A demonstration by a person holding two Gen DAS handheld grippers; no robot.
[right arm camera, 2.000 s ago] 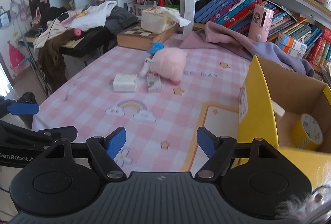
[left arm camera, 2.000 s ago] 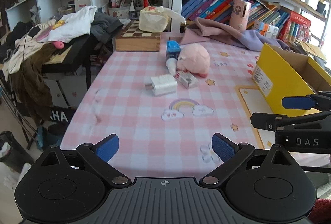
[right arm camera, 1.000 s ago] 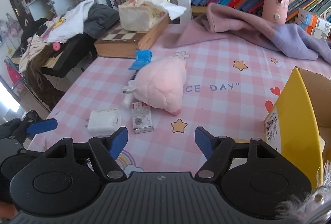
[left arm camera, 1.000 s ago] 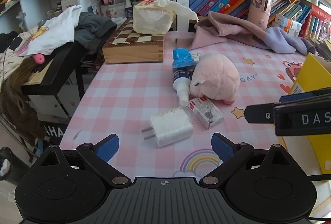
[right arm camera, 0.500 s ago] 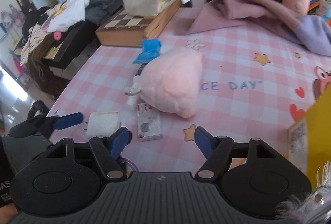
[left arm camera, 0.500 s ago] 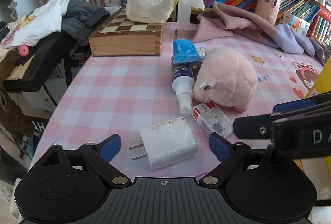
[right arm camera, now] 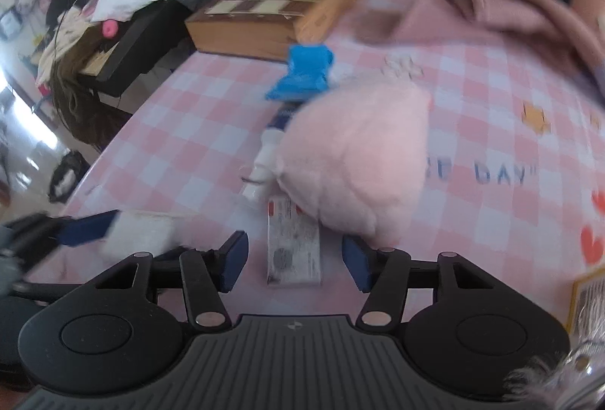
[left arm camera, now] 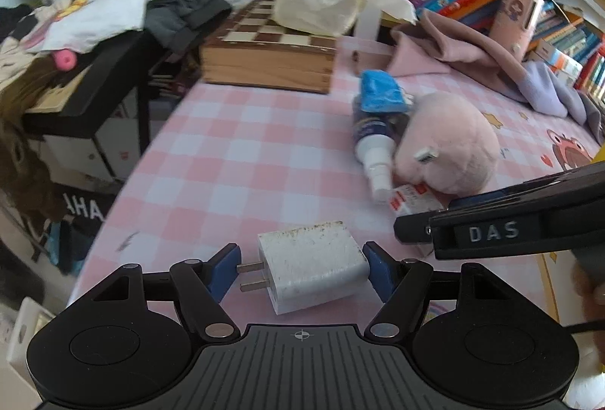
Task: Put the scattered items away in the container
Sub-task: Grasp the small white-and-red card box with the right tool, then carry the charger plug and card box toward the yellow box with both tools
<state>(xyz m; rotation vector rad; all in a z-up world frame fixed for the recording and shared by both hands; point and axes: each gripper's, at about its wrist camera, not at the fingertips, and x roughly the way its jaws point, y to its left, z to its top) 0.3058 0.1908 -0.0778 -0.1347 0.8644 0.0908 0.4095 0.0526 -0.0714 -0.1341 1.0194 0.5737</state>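
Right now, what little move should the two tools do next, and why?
Probably finish closing. The left tool is closing around the white charger, the right tool around the small box. Neither looks clamped yet, so lifting would come after.

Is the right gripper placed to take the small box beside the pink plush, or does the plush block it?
Probably yes: the small box lies between the closing right gripper pads, the plush only touching its far end.

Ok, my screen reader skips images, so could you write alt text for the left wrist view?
The left gripper is closing its blue fingers around a white plug-in charger on a pink checked tablecloth. Behind it lie a spray bottle, a pink plush toy and a small box, with the right gripper reaching in.
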